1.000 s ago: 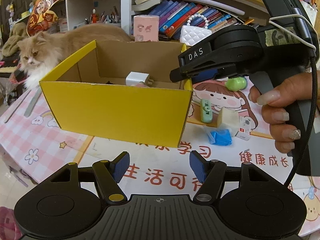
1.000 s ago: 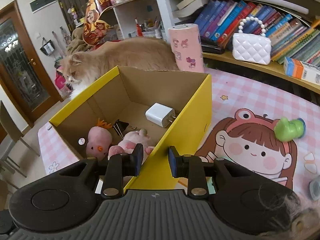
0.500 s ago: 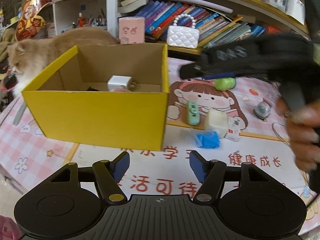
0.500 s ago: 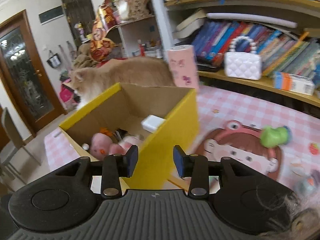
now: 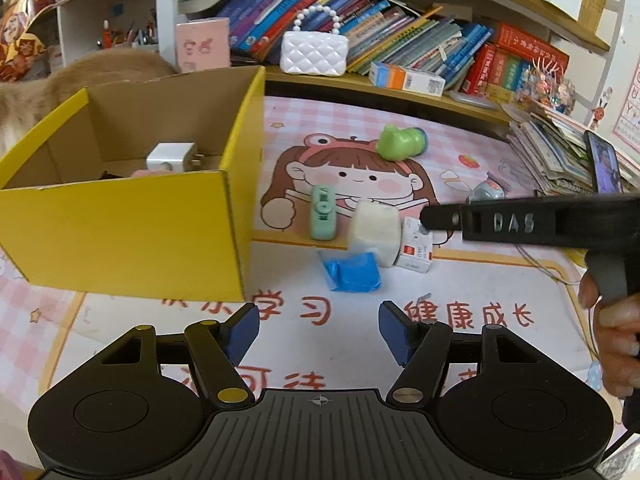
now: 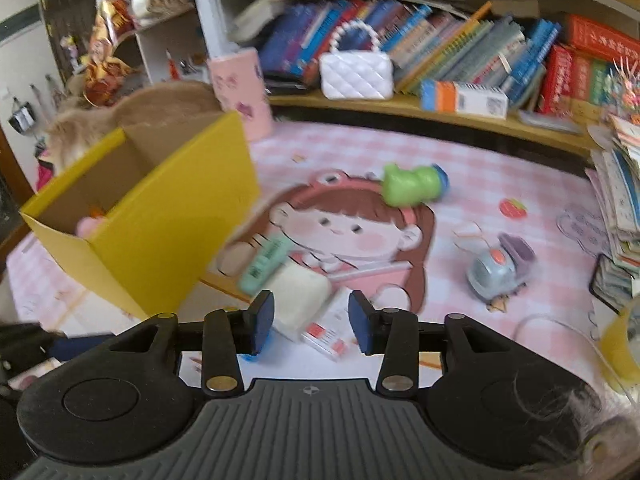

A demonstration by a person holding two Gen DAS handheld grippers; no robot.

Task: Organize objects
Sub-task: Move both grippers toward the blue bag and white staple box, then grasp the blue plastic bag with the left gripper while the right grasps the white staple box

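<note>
The left gripper (image 5: 319, 330) is held above the printed mat (image 5: 460, 280) with its jaws released and nothing between them; a blue packet (image 5: 352, 272) lies ahead of the gap, slightly right of it. The right gripper (image 6: 311, 318) is seen with its jaws parted, having just been opening, and nothing is gripped. In the right wrist view, blurred, a white block (image 6: 298, 296) lies on the mat beyond the gap, toward the left finger, with a small red-and-white box (image 6: 326, 330) beside it. A mint-green case (image 5: 323, 212) lies just left of the block. Left of these stands the yellow box (image 5: 120, 224), in which a white charger (image 5: 170, 157) and something pink are seen. Farther back, a green toy (image 5: 398, 142) and a grey-blue toy (image 6: 496, 270) lie on the mat. In the left wrist view, the right gripper's body enters from the right, held by a hand (image 5: 618, 336).
</note>
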